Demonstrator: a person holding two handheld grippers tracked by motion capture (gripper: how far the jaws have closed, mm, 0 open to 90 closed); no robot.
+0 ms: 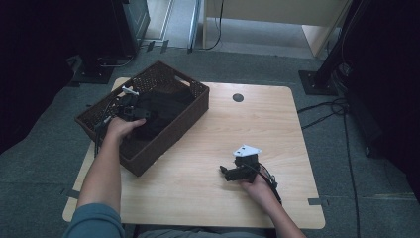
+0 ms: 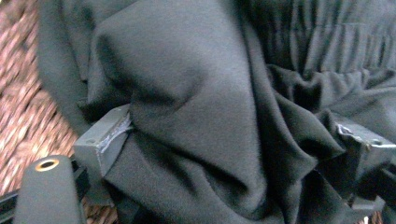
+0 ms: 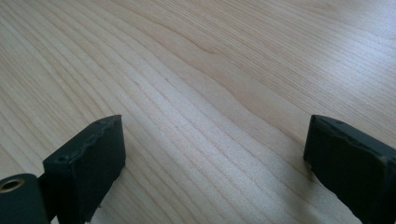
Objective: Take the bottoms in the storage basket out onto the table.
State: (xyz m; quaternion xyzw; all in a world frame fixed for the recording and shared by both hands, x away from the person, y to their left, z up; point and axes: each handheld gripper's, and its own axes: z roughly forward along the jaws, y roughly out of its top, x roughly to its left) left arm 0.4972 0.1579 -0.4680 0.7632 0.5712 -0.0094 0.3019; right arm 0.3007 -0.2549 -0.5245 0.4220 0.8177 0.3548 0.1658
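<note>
Only cloth (image 2: pixel 196 107) within basket walls (image 1: pixel 168 136)

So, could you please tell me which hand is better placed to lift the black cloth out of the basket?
The left. Its tool is down in the wicker basket with the black cloth bunched between its wide jaws. The right tool rests open over bare table.
</note>
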